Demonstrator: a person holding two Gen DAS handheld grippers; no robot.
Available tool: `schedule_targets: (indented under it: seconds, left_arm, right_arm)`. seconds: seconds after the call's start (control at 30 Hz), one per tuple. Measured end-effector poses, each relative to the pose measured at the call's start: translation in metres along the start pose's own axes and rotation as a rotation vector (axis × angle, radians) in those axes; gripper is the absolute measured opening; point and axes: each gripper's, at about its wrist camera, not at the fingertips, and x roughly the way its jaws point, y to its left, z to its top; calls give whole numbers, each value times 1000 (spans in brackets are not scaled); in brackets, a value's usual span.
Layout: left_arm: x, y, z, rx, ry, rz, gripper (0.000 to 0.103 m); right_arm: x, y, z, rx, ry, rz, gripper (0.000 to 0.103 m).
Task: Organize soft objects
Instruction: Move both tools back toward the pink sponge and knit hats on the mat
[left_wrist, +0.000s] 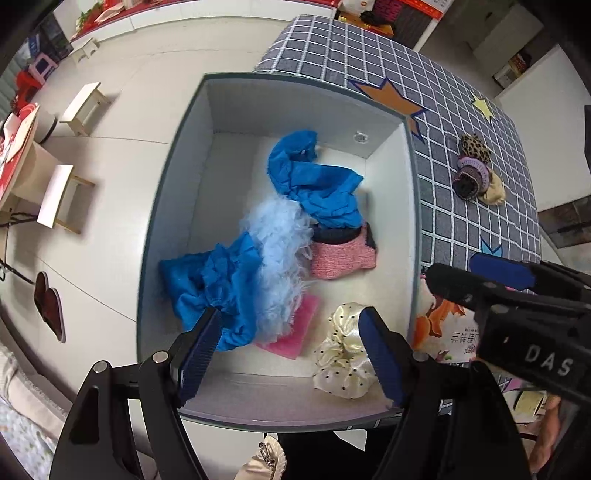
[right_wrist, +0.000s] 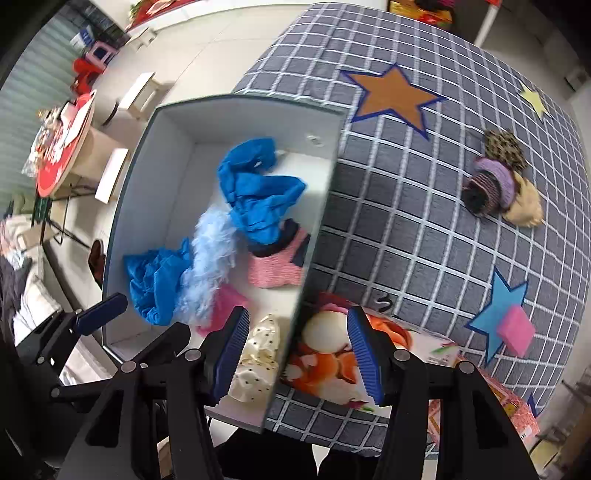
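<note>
A white storage box (left_wrist: 177, 177) (right_wrist: 147, 147) stands at the table's left edge. Inside lie blue ruffled cloth (left_wrist: 317, 184) (right_wrist: 258, 199), a pale blue feathery piece (left_wrist: 280, 251) (right_wrist: 210, 254), a pink knit item (left_wrist: 343, 254) (right_wrist: 277, 269), a pink sponge (left_wrist: 295, 332) and a cream dotted scrunchie (left_wrist: 343, 354) (right_wrist: 258, 354). My left gripper (left_wrist: 291, 354) is open over the box's near end, empty. My right gripper (right_wrist: 295, 354) is open and empty, straddling the box's right wall. A pile of scrunchies (left_wrist: 476, 170) (right_wrist: 498, 184) and a pink sponge (right_wrist: 515, 330) lie on the table.
The table has a grey checked cloth with stars (right_wrist: 391, 96). A colourful printed package (right_wrist: 332, 362) (left_wrist: 443, 332) lies beside the box's near right corner. Small wooden stools (left_wrist: 85, 107) stand on the floor to the left.
</note>
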Motion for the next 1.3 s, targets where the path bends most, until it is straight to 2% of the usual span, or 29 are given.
schedule_targets:
  seconds: [0.23,0.27,0.3,0.33,0.37,0.87,1.03,1.3]
  left_arm:
    - [2,-37,4,68,12,20,79]
    - [3,-45,5,81,13,23,79]
    - [3,-52,6,92,14,26,79]
    - [4,-56,7,99,14,28,79]
    - [4,-64,9,112,15,32,79]
    - [11,-153,24,253,26,92,79]
    - [16,-171,33,261,40,107,79]
    - [29,-190,51,251,82,131,79]
  right_arm:
    - [-12,-45,-11,104,-17,15,57]
    - [-14,-52,-13,118,-24,10,61]
    - [-18,-61,-15,137,-35,11,79]
    - [-22,-68,-17,155,-51,16,87]
    - [-28,-75,-20,174,-73,18,89]
    - [-54,-193,-43,407,-130,78,89]
    - [-58,-234,-48,499,-147,106,89]
    - [-46,-289,-63,626,-116,140,89]
